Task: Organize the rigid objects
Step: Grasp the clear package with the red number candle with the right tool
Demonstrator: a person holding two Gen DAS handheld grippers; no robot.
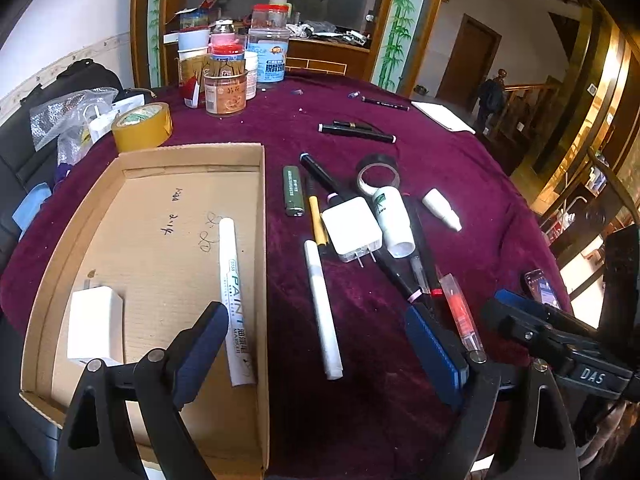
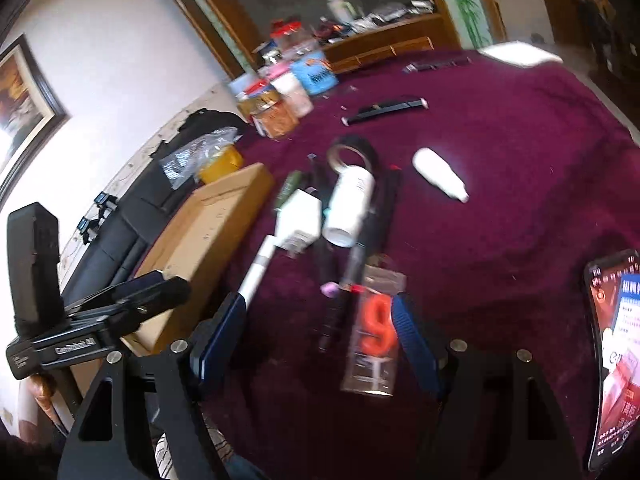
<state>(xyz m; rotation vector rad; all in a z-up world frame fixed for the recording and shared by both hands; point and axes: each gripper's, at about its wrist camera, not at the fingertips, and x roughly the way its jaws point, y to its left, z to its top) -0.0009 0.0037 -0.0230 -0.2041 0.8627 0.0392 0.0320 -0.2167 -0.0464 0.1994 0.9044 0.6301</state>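
Observation:
A cardboard tray (image 1: 256, 264) on the maroon table holds a white paint marker (image 1: 235, 300) and a white block (image 1: 95, 326). My left gripper (image 1: 320, 356) is open above the tray's right wall; a white marker (image 1: 322, 308) lies on the cloth between its fingers. Beyond lie a white charger (image 1: 352, 228), a white tube (image 1: 394, 220), a green lighter (image 1: 293, 196), pens and a clear packet with a red item (image 1: 460, 312). My right gripper (image 2: 320, 344) is open over that clear packet (image 2: 374, 344), empty. The white marker (image 2: 260, 268) lies by its left finger.
Jars and bottles (image 1: 232, 68) stand at the table's far side, yellow tape (image 1: 142, 126) at the left, a tape roll (image 1: 378, 174) and a white cap (image 1: 440, 208) in the middle. A phone (image 2: 614, 360) lies at the right edge. The tray (image 2: 208, 236) is left of my right gripper.

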